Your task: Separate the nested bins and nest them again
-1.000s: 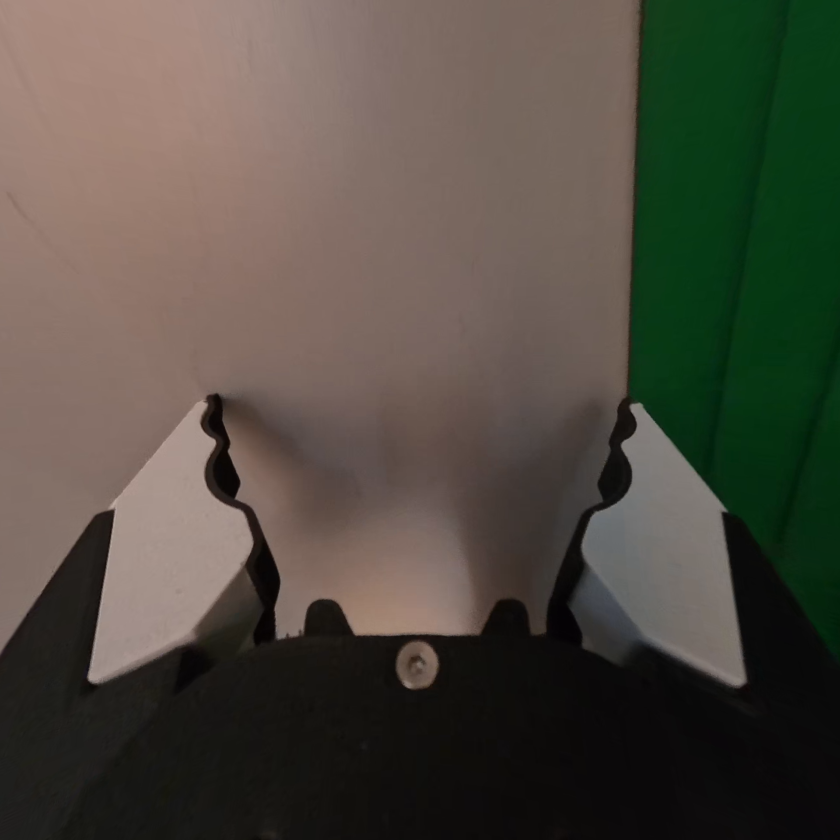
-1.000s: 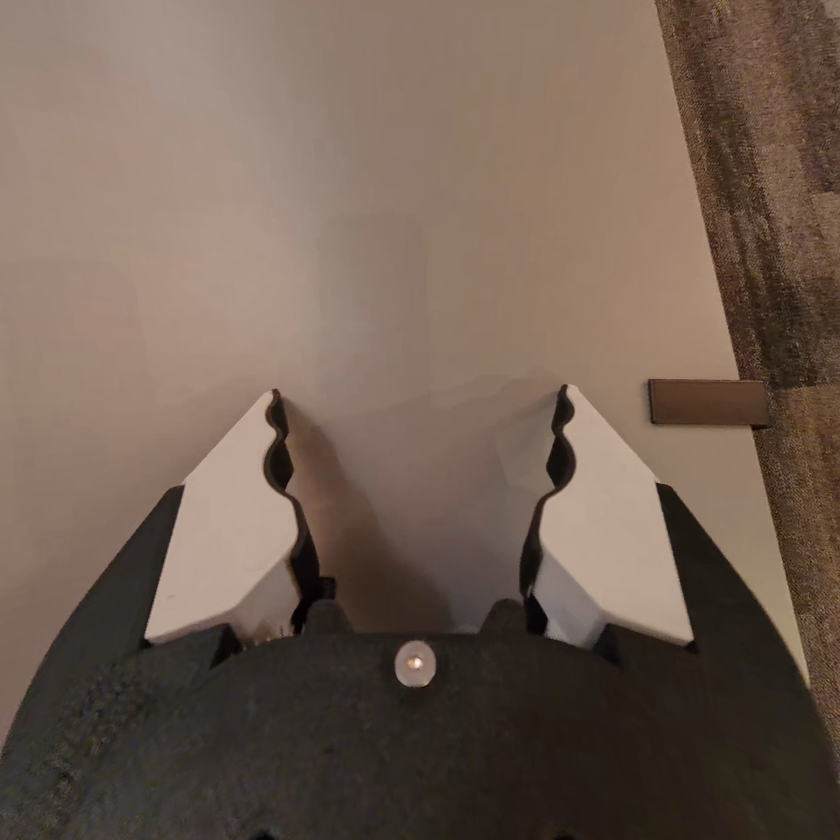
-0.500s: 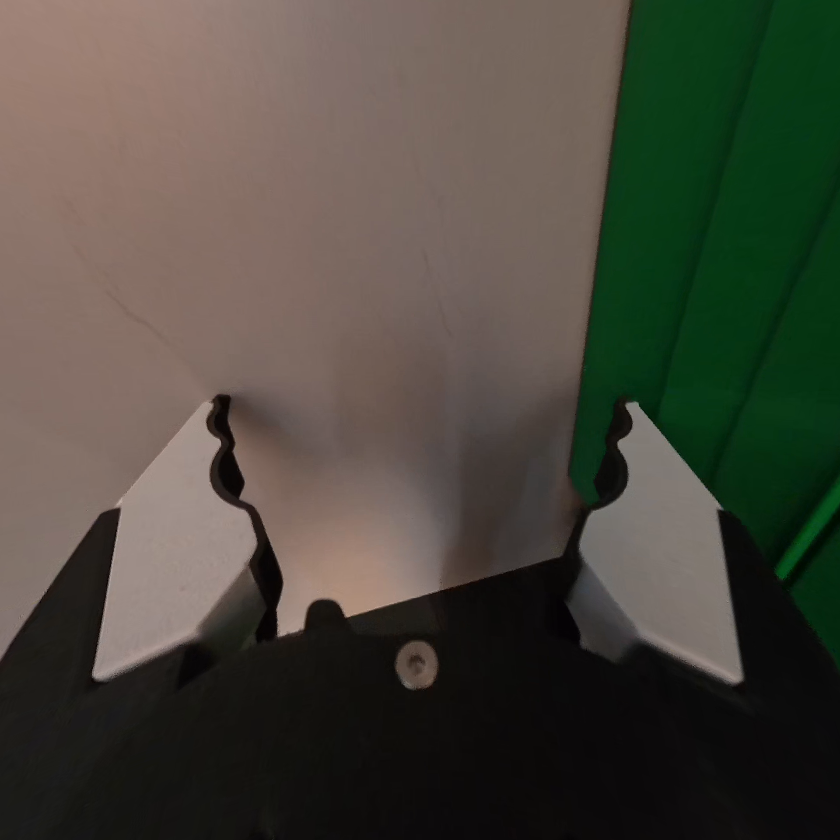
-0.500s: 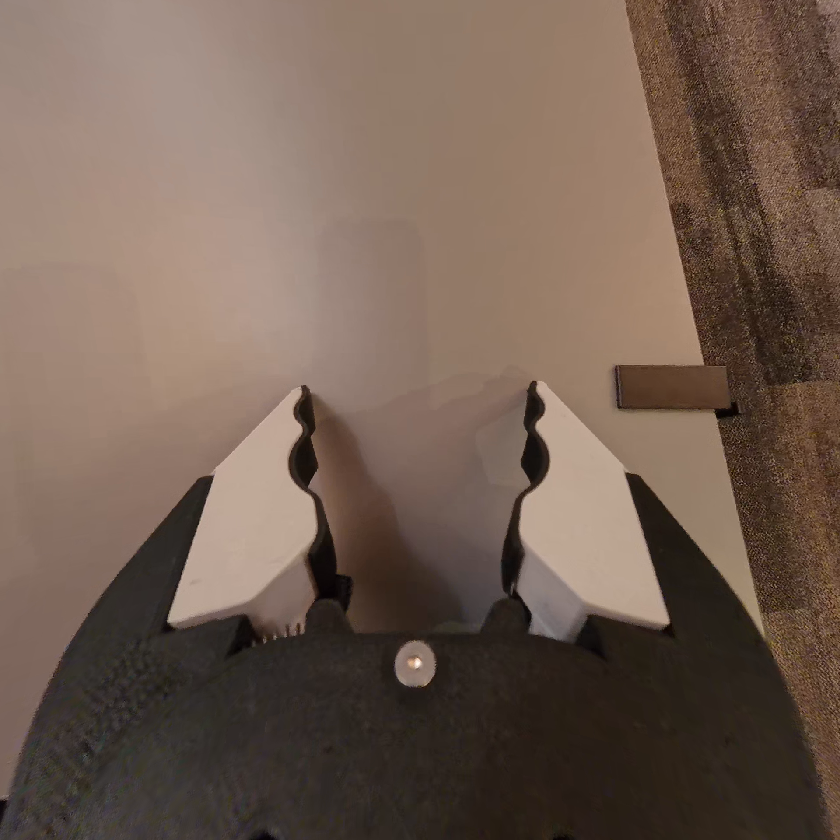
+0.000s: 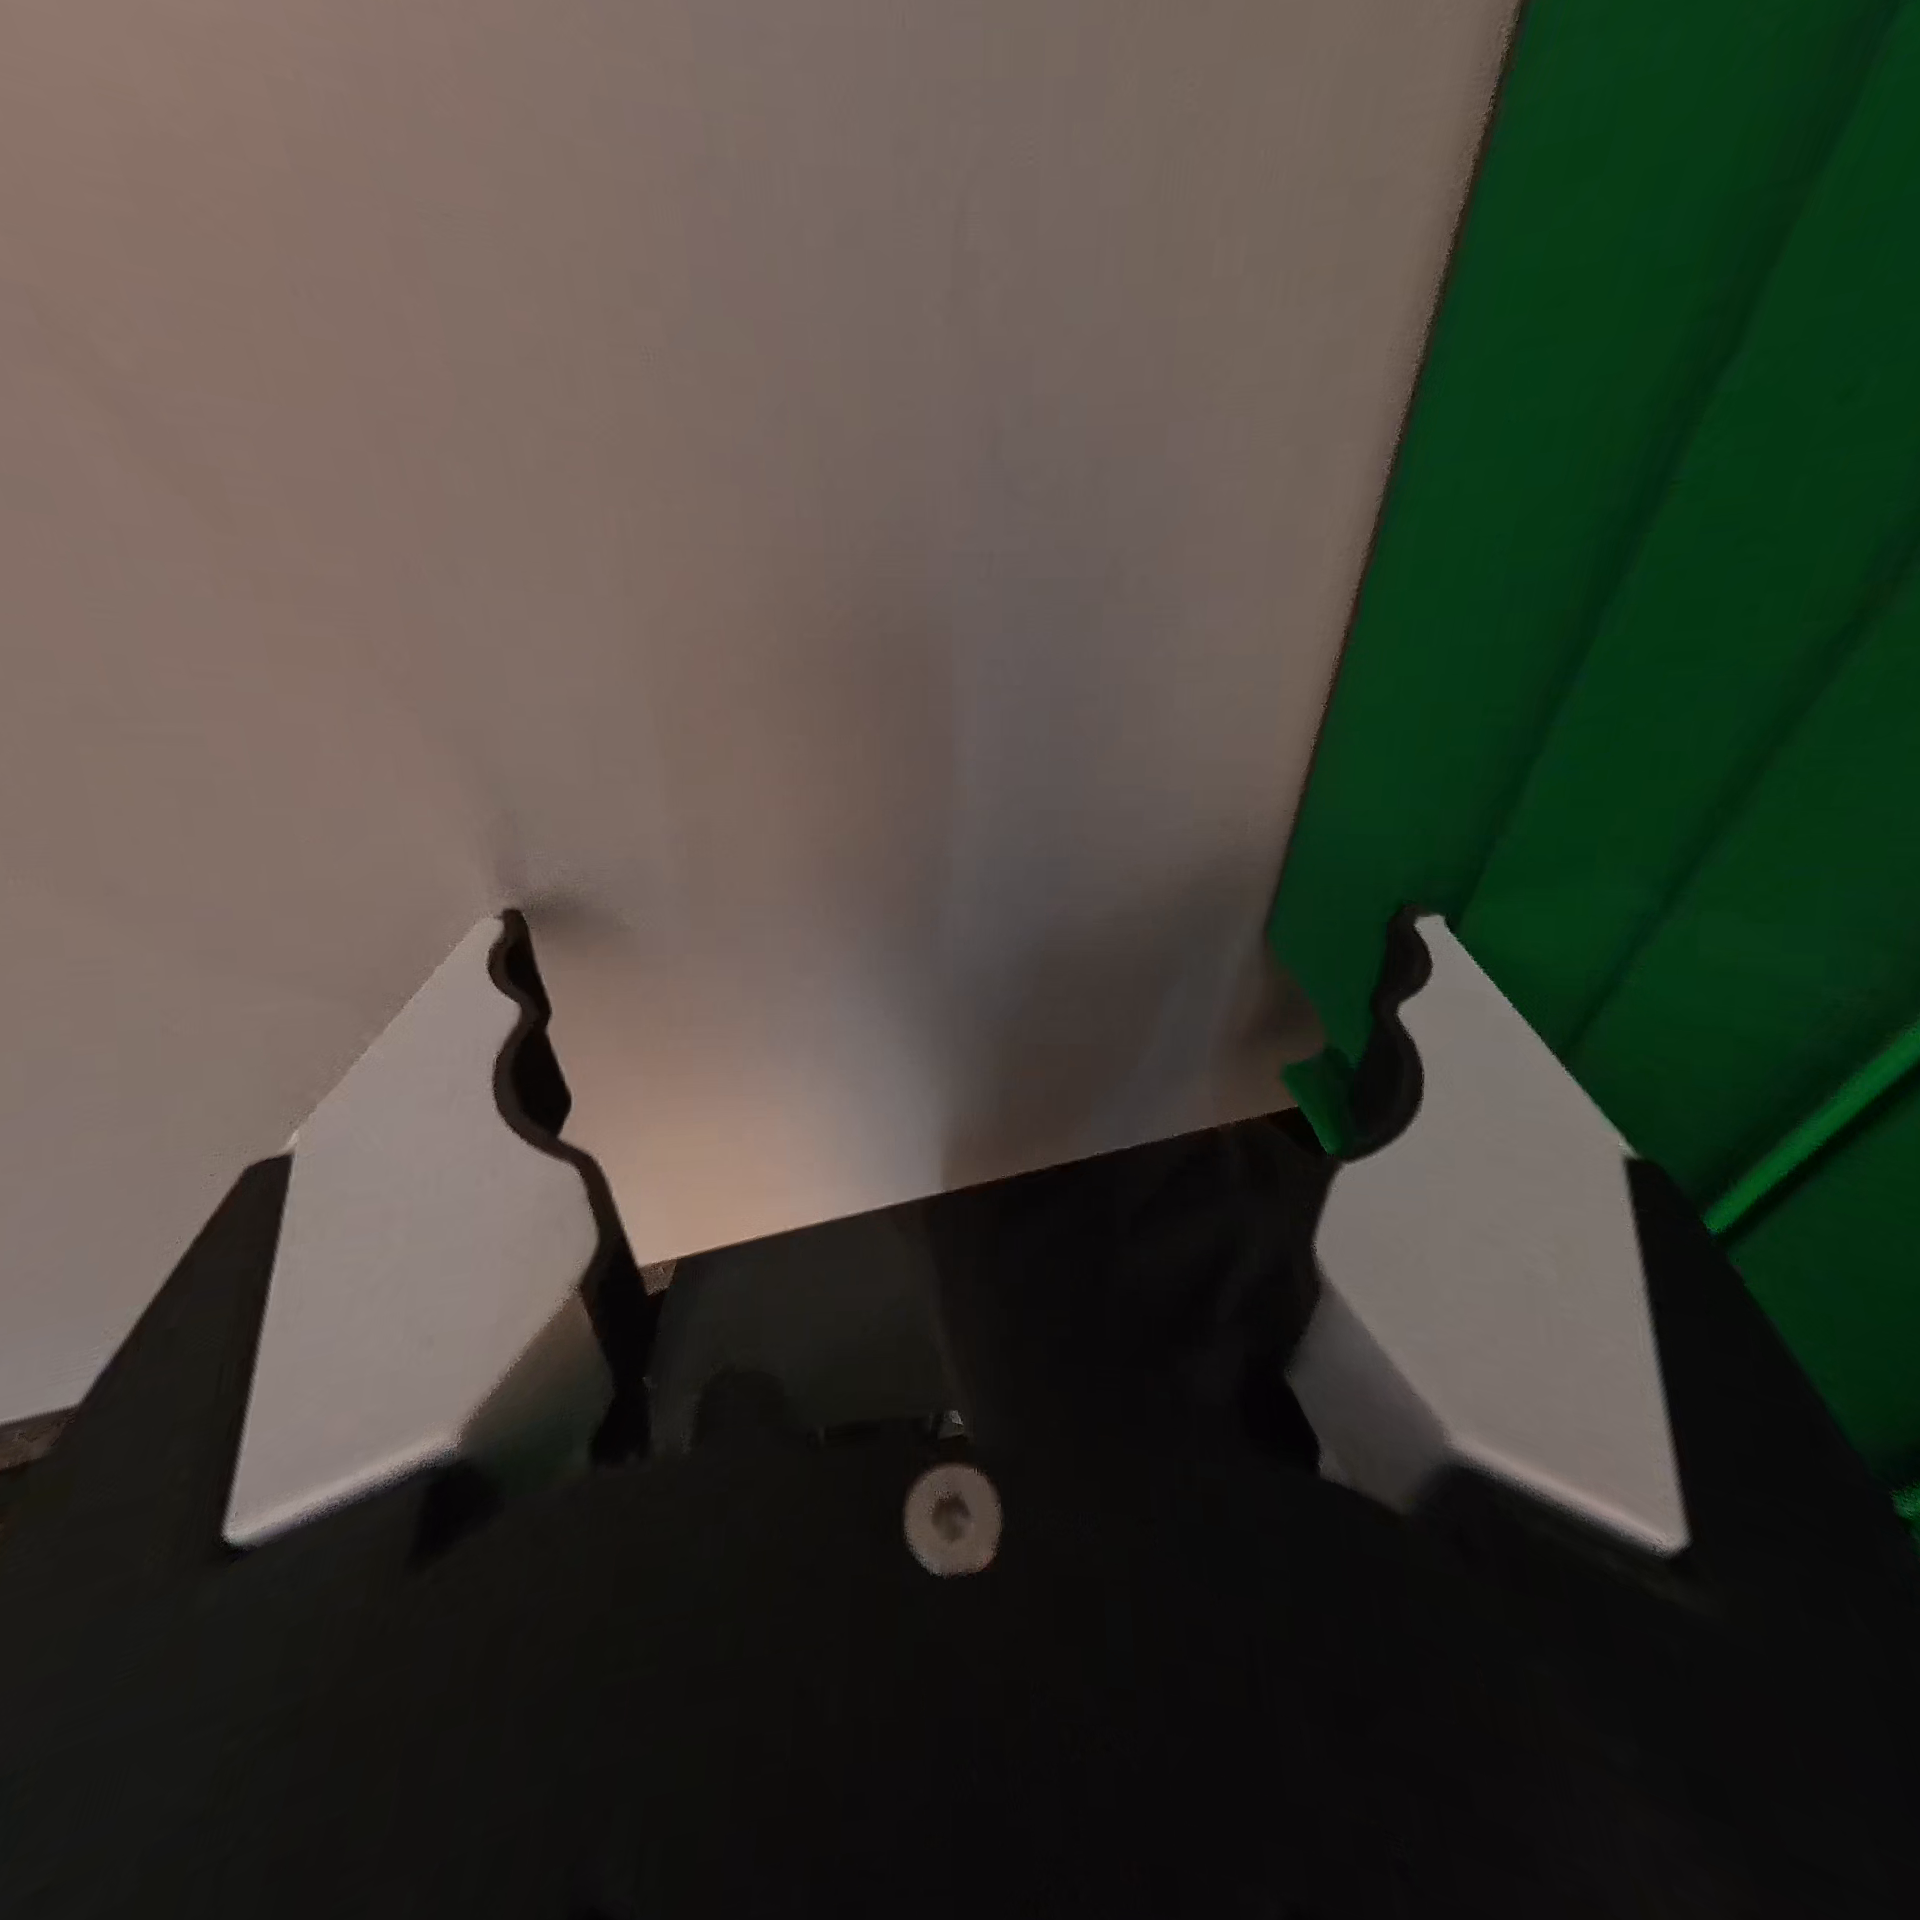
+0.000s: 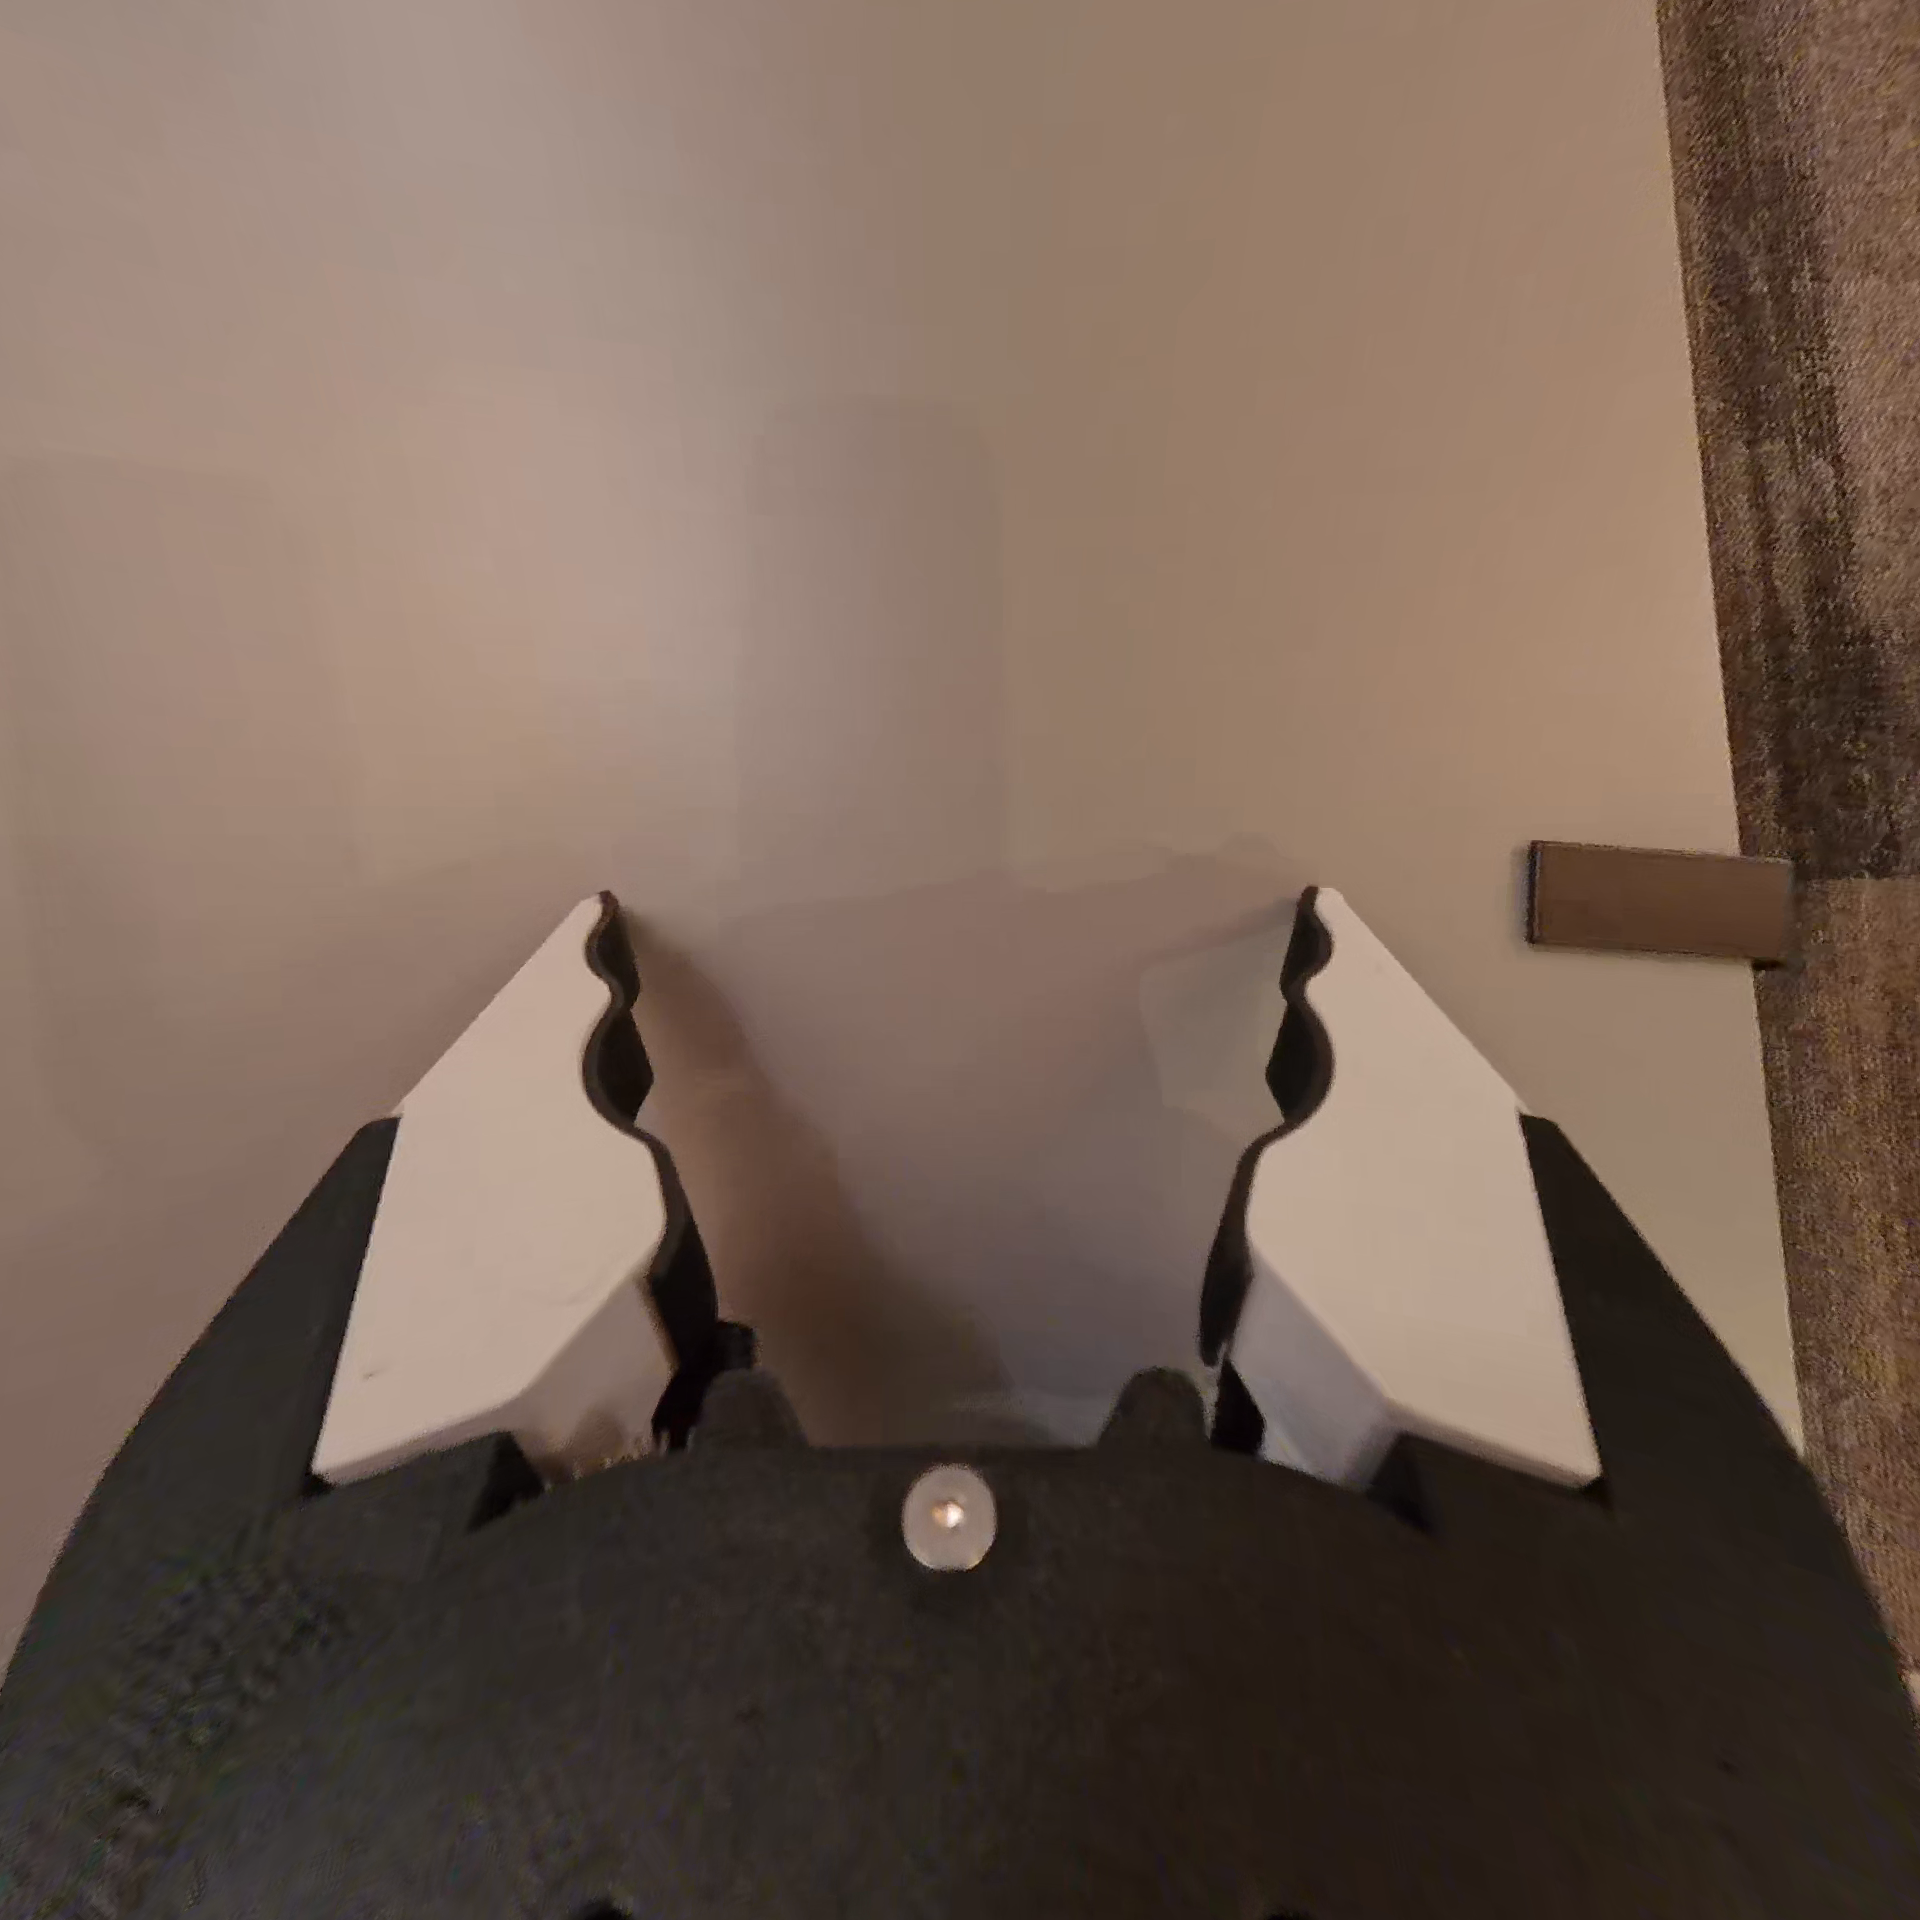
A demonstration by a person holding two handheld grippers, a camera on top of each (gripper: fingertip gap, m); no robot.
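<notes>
Left wrist view, nearest item: black housing of the left claw (image 5: 956,920), with one silver screw at its centre. Two white fingers (image 5: 416,1226) with black wavy inner pads stand wide apart; nothing is held between them. Just past the housing, a dark gap shows below the near edge of the pale desk (image 5: 727,520). The desk edge crosses between the fingers at a slant. The right fingertip lies against the near corner of a green bin (image 5: 1662,623); the corner's lip sits in the notch of that finger's pad, though whether it actually touches cannot be told. The bin rises along the right side of the view, its stepped walls suggesting nested layers; how many bins are there cannot be told. The picture is slightly blurred.

Right wrist view, nearest item: black textured housing of the right claw (image 6: 956,904), with one pale screw at centre. White fingers with black wavy pads are spread wide and hold nothing. Beyond them lies bare pale desk surface. To the right, at the desk edge, is a small dark brown rectangular plate (image 6: 1662,899). Farthest right, past the edge, is grey-brown mottled carpet (image 6: 1829,520). No bin appears in this view.
</notes>
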